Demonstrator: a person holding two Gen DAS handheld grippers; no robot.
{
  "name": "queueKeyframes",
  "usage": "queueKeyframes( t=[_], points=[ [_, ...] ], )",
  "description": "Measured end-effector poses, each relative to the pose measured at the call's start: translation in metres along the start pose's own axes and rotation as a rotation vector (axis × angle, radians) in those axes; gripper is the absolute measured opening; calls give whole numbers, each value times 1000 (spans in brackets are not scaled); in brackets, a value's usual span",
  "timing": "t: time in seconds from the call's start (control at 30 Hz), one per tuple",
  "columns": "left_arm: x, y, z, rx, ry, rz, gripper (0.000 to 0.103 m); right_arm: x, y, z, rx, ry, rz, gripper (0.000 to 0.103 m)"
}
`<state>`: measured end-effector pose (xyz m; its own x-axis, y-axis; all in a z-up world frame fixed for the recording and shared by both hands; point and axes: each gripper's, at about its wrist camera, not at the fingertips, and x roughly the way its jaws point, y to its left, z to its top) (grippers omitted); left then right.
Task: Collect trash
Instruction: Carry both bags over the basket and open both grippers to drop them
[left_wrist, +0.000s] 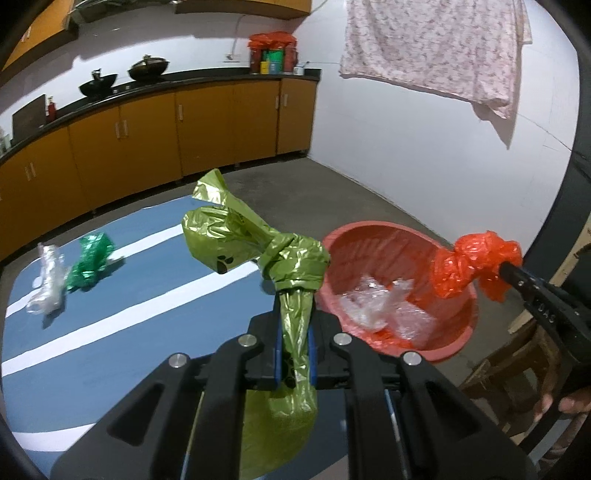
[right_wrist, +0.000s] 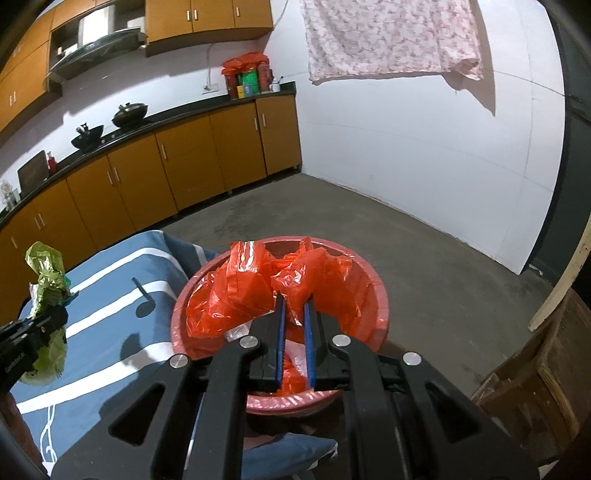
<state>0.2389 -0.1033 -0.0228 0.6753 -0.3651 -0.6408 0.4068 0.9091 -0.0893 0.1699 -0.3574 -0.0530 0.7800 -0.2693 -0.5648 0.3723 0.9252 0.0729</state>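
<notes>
While your left gripper (left_wrist: 294, 339) reaches forward over the blue striped cloth (left_wrist: 122, 295), its fingers are pressed onto the neck of a knotted olive-green bag (left_wrist: 258, 243). The knot and crumpled top stand just beyond the fingertips, and the bag's loose tail hangs behind the blue pads, below the jaws. Your right gripper (right_wrist: 294, 325) is held over the pink basin (right_wrist: 376, 295), angled down toward its inside. Its fingers pinch a crumpled orange bag (right_wrist: 258, 288), which bunches out ahead of the tips and fills most of the view into the basin; from the left wrist, the same orange bag (left_wrist: 469, 266) sits clamped at the tip above the basin's right rim (left_wrist: 369, 227). Clear plastic wrap (left_wrist: 384, 306) lies at the bottom of the basin. On the cloth, well apart from both grippers, a dark green bag (left_wrist: 90, 264) lies just beside a clear plastic bag (left_wrist: 48, 280). Your right hand (left_wrist: 565, 404) grips the handle at the lower right edge.
</notes>
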Motion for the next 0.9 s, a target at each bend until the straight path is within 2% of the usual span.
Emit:
queueKeyframes(
  t=[0.33, 0.53, 0.6, 0.63, 0.67, 0.7, 0.8, 0.83, 0.9],
  points=[
    [39, -46, 8, 47, 32, -117, 11, 15, -10, 19, 55, -28, -12, 9],
    [70, -73, 19, 79, 61, -182, 14, 32, -20, 34, 112, -28, 31, 10],
    [80, -78, 20, 87, 72, -191, 30, 39, -24, 35, 130, -13, 60, 23],
    [83, -78, 20, 84, 73, -192, 42, 41, -25, 33, 131, -7, 70, 27],
    [86, -78, 21, 82, 73, -191, 47, 43, -27, 31, 130, -2, 80, 36],
    [88, -76, 19, 80, 74, -193, 48, 44, -28, 28, 128, 0, 80, 44],
    [93, -64, 14, 66, 90, -174, 50, 47, -32, 20, 129, 12, 68, 55],
    [94, -60, 13, 60, 91, -165, 53, 47, -34, 16, 130, 18, 62, 57],
    [92, -46, 8, 51, 80, -118, 61, 47, -35, 14, 118, 18, 44, 67]
  ],
)
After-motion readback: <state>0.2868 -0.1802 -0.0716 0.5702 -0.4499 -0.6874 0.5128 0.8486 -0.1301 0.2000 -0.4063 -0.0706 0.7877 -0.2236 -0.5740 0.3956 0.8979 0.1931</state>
